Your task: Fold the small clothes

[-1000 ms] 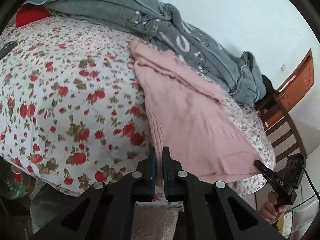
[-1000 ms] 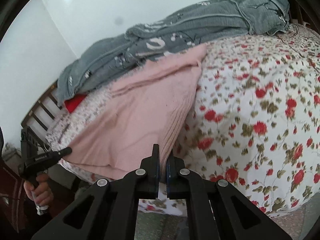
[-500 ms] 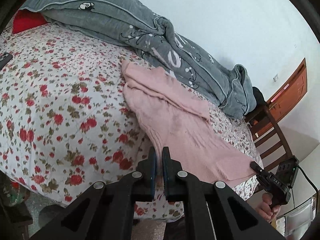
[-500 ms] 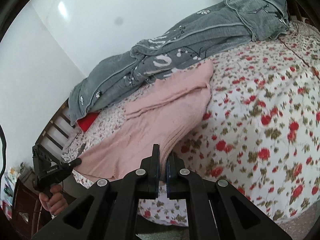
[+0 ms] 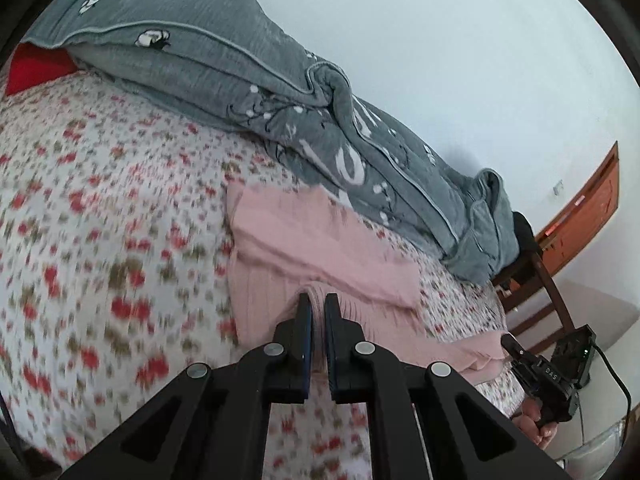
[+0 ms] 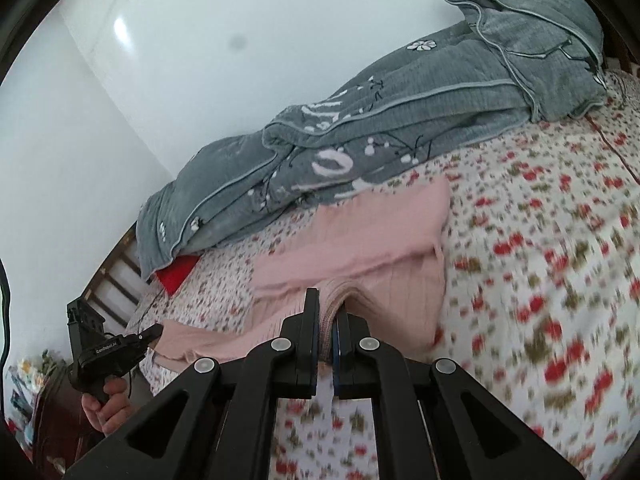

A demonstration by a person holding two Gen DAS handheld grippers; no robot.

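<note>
Count: one pink knitted garment (image 5: 320,248), one grey quilt (image 5: 248,80), one red cushion (image 5: 36,70), two hand-held grippers, all on or over one bed with a flowered sheet (image 5: 100,240).

Left wrist view: the left hand-held gripper (image 5: 318,308) is clenched on a fold of the garment's ribbed near hem, the cloth pinched between both pads. Farther right, at the bed's near edge, the right hand-held gripper (image 5: 508,342) grasps the same hem, with a person's hand (image 5: 536,426) on its grip.

Right wrist view: the right hand-held gripper (image 6: 328,312) is clamped on a bunched fold of hem, and the left hand-held gripper (image 6: 158,330) holds the hem's other end.

The garment lies near the bed's front edge, below the quilt. Its long axis runs along that edge, between the two grippers. A folded-over layer lies across its upper part; the hem is lifted toward it.
</note>
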